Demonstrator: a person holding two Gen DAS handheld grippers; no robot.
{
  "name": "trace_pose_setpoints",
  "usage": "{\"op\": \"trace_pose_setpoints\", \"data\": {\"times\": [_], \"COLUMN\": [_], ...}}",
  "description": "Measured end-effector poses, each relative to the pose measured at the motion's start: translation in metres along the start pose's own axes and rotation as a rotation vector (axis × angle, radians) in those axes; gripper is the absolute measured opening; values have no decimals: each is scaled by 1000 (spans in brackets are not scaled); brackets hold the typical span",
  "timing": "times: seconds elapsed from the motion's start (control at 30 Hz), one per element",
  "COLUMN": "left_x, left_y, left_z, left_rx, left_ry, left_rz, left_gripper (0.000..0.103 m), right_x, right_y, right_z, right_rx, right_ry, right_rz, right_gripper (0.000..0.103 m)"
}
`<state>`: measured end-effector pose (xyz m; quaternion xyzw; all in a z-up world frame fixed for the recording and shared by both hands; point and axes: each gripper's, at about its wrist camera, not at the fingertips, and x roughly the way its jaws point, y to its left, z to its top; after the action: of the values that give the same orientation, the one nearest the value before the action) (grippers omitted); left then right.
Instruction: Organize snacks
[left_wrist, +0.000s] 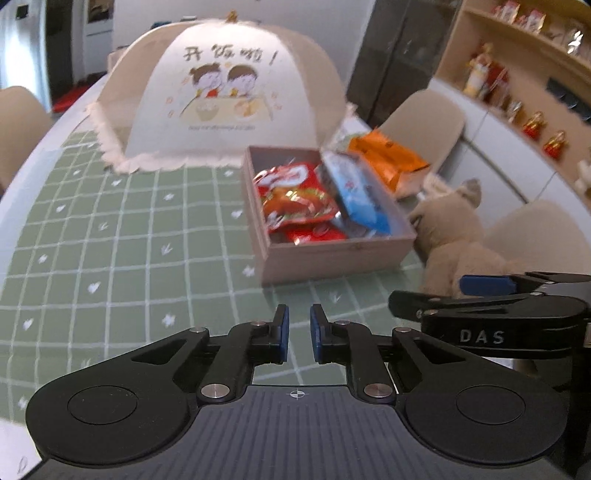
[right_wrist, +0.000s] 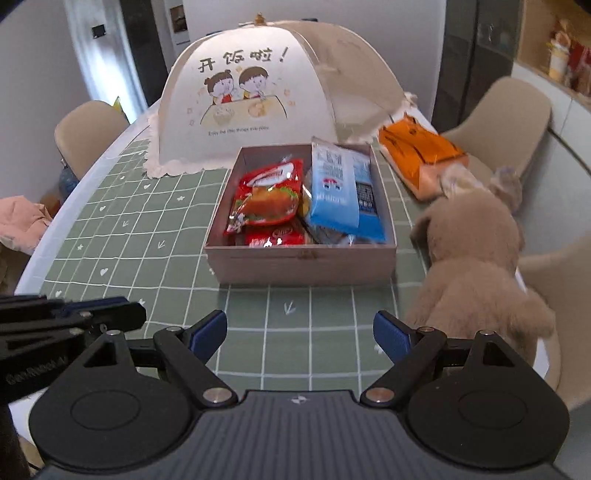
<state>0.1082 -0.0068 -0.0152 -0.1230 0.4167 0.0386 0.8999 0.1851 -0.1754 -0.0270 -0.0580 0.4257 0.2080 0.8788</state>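
Note:
A pale open box (left_wrist: 332, 264) (right_wrist: 301, 264) stands on the green checked tablecloth. It holds red snack packs (left_wrist: 291, 195) (right_wrist: 267, 195) on its left side and blue packs (left_wrist: 360, 194) (right_wrist: 338, 184) on its right. An orange snack bag (left_wrist: 389, 158) (right_wrist: 421, 151) lies on the table outside the box, to its far right. My left gripper (left_wrist: 299, 334) is nearly shut and empty, low over the cloth in front of the box. My right gripper (right_wrist: 300, 334) is open and empty, also in front of the box. The right gripper shows in the left wrist view (left_wrist: 491, 306).
A white mesh food cover (left_wrist: 225, 99) (right_wrist: 273, 96) with a cartoon print stands behind the box. A brown plush toy (left_wrist: 454, 236) (right_wrist: 476, 258) sits at the table's right edge beside the box. Beige chairs (right_wrist: 498, 118) surround the table. Shelves (left_wrist: 524, 81) line the right wall.

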Motion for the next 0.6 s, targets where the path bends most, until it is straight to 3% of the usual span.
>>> {"op": "trace_pose_setpoints", "data": {"times": [0.17,0.6], "left_x": [-5,-11], "left_y": [-8,-9], "left_z": [-2,-1], "left_rx": [39,10], "left_ry": [8,24], "left_rz": [76,23], "left_gripper": [16,16], "right_x": [-5,-9], "right_y": [3,5], "right_z": [-6,-8], "right_rx": [0,-2], "right_ry": [12,22], "right_rz": [9,9], "right_gripper": [87,87]}}
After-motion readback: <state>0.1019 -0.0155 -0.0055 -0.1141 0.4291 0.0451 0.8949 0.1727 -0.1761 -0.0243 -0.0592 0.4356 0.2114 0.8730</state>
